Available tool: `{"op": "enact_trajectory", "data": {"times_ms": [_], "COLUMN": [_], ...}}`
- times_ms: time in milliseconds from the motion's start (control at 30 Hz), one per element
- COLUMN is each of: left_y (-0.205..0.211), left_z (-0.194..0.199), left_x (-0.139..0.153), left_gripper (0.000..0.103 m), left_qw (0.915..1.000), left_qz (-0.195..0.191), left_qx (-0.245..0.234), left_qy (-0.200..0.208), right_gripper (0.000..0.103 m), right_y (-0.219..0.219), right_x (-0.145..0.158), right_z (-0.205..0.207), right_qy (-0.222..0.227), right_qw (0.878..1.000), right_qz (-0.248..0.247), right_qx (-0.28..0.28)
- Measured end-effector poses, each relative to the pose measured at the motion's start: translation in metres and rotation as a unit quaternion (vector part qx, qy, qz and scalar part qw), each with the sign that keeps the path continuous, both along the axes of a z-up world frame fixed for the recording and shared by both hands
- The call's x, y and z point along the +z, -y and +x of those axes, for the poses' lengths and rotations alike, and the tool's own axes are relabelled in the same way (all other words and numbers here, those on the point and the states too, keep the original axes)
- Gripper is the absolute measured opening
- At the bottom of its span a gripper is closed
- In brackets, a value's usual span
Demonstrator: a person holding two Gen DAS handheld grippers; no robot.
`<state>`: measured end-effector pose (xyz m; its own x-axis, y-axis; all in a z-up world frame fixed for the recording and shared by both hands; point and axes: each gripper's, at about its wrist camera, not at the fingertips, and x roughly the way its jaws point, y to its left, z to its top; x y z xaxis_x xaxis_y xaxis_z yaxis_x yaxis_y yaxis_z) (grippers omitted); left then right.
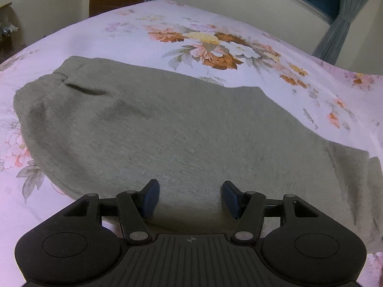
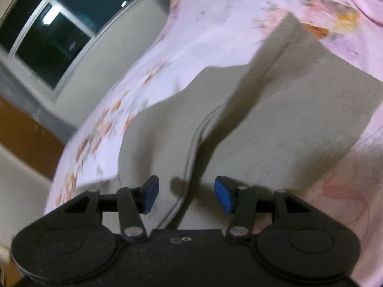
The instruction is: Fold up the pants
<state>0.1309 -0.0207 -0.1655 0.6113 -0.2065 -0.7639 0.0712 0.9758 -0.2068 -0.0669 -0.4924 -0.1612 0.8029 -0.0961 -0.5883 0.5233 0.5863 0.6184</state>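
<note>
Grey pants (image 1: 167,131) lie soft and limp on the bed (image 1: 215,24); best pinched at the seamed edge (image 2: 194,143). Left tongs (image 1: 190,199) and right tongs (image 2: 186,195) gape wide, empty.

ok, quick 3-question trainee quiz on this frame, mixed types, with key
1. True or false: the left gripper is shut on the pants.
2. What do the pants lie on? A) bare wooden floor B) flowered bedsheet C) metal tray
3. Fill in: the right gripper has its blue pads apart, so it is ____.

Key: 1 false, both pads stand apart with nothing clamped between them; 2 B; 3 open.
</note>
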Motion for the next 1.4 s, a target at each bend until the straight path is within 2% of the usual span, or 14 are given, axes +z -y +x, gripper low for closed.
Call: {"op": "enact_trajectory", "data": {"times_ms": [67, 100, 233, 400, 533, 600, 633, 667, 833, 933, 1033, 1100, 1333, 1400], "left_y": [0.002, 0.004, 0.009, 0.009, 0.01, 0.011, 0.011, 0.011, 0.011, 0.011, 0.013, 0.014, 0.017, 0.017], "left_z": [0.0, 0.0, -0.001, -0.001, 0.001, 0.001, 0.001, 0.001, 0.0, -0.001, -0.002, -0.003, -0.003, -0.002], "left_x": [0.0, 0.0, -0.002, -0.004, -0.005, -0.006, -0.006, -0.006, -0.006, -0.007, -0.007, -0.006, -0.007, -0.008], "left_gripper": [0.066, 0.067, 0.07, 0.071, 0.072, 0.072, 0.072, 0.072, 0.072, 0.072, 0.072, 0.072, 0.073, 0.073], "left_qw": [1.0, 1.0, 0.9999, 0.9998, 0.9997, 0.9997, 0.9996, 0.9995, 0.9994, 0.9993, 0.999, 0.9988, 0.9983, 0.9982], "left_qz": [0.001, 0.001, 0.01, 0.016, 0.019, 0.02, 0.021, 0.023, 0.024, 0.026, 0.033, 0.036, 0.046, 0.048], "left_qx": [-0.003, -0.004, -0.009, -0.015, -0.015, -0.016, -0.017, -0.019, -0.023, -0.026, -0.029, -0.03, -0.032, -0.033], "left_qy": [-0.001, -0.001, 0.003, 0.007, 0.005, 0.005, 0.006, 0.006, 0.009, 0.012, 0.014, 0.013, 0.015, 0.016], "right_gripper": [0.023, 0.018, 0.017, 0.024, 0.025, 0.02, 0.01, 0.007, 0.006, 0.006, 0.007, 0.01, 0.038, 0.039], "right_y": [0.0, 0.001, 0.001, 0.019, 0.042, 0.053, 0.058, 0.058, 0.032, 0.022, 0.032, 0.029, 0.051, 0.063], "right_x": [0.0, 0.001, 0.006, 0.014, 0.011, 0.01, 0.013, 0.021, 0.086, 0.07, 0.02, 0.0, 0.003, 0.003], "right_z": [0.006, 0.007, 0.027, 0.062, 0.086, 0.09, 0.089, 0.086, 0.037, 0.004, -0.019, -0.027, -0.06, -0.069], "right_qy": [0.007, 0.016, 0.033, 0.04, 0.001, -0.008, -0.012, -0.008, 0.053, 0.011, -0.059, -0.08, -0.039, -0.031], "right_qw": [1.0, 0.999, 0.997, 0.997, 0.998, 0.998, 0.998, 0.997, 0.973, 0.965, 0.977, 0.978, 0.993, 0.994], "right_qz": [0.003, 0.009, -0.002, -0.028, -0.052, -0.058, -0.067, -0.082, -0.223, -0.26, -0.201, -0.191, -0.107, -0.085], "right_qx": [0.03, 0.045, 0.077, 0.061, 0.037, 0.02, 0.012, 0.008, 0.021, 0.036, 0.032, 0.033, -0.043, -0.064]}}
